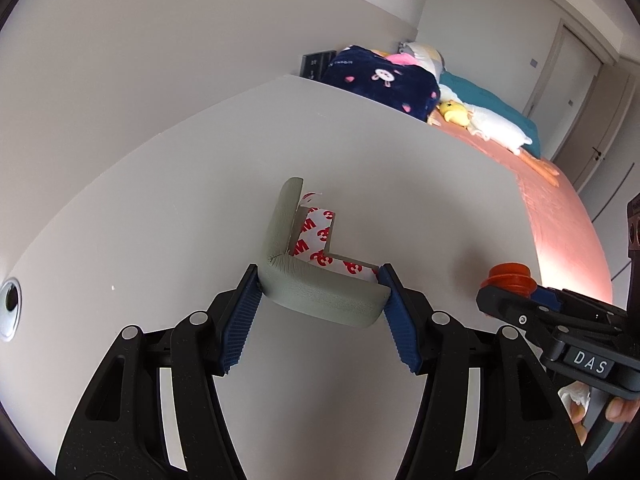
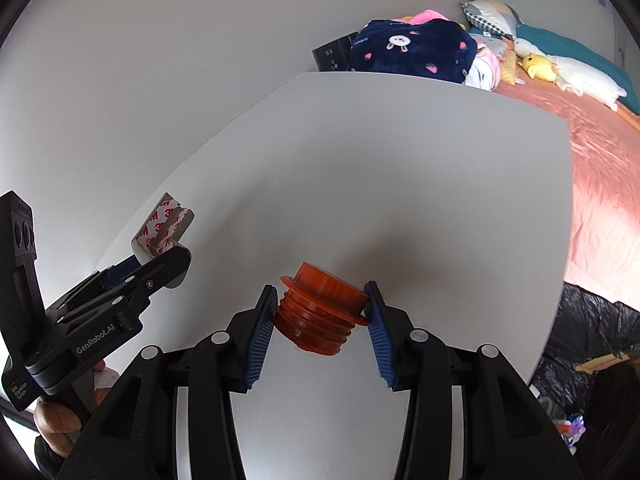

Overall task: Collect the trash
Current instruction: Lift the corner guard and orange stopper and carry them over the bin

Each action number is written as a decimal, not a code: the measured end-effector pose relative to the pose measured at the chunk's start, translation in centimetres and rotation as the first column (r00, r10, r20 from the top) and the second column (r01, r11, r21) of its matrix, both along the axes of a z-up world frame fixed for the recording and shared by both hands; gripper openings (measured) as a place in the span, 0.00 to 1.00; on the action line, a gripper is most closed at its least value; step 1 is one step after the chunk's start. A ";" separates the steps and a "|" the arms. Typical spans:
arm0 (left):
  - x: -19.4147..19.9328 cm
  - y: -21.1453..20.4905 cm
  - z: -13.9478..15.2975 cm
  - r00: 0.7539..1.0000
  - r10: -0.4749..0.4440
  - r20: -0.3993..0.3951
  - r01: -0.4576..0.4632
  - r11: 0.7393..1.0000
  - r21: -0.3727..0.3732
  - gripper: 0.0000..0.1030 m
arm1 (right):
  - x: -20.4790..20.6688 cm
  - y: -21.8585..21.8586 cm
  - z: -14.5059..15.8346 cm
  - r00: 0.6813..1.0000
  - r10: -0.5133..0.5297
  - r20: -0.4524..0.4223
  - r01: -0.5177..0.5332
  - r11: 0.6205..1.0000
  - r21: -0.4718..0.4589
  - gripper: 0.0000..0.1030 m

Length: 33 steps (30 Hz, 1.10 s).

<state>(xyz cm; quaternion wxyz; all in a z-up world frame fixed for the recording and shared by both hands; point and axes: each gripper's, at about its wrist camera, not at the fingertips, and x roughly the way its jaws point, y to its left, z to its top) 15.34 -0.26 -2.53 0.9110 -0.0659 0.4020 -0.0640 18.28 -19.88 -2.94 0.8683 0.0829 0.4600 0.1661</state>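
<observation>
My left gripper point(image 1: 320, 280) is shut on a grey L-shaped foam corner guard point(image 1: 320, 284) with white and red 3M tape on its inner faces, held above the white table point(image 1: 160, 220). The guard also shows in the right wrist view point(image 2: 164, 232), at the left. My right gripper point(image 2: 322, 300) is shut on an orange threaded plastic plug point(image 2: 320, 312), held above the table point(image 2: 400, 180). In the left wrist view the plug point(image 1: 508, 276) and the right gripper point(image 1: 532, 296) sit at the right edge.
A bed with a pink sheet point(image 2: 600, 160), a navy blanket point(image 2: 412, 48) and plush toys point(image 2: 560, 68) lies beyond the table. A black trash bag point(image 2: 580, 340) sits below the table's right edge. A metal grommet point(image 1: 10, 304) is in the table at far left.
</observation>
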 end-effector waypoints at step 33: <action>-9.2 -9.3 2.9 0.986 -0.164 0.041 0.165 0.986 -0.007 0.57 | -12.0 -8.6 2.9 0.991 -0.108 0.076 0.104 0.993 0.056 0.45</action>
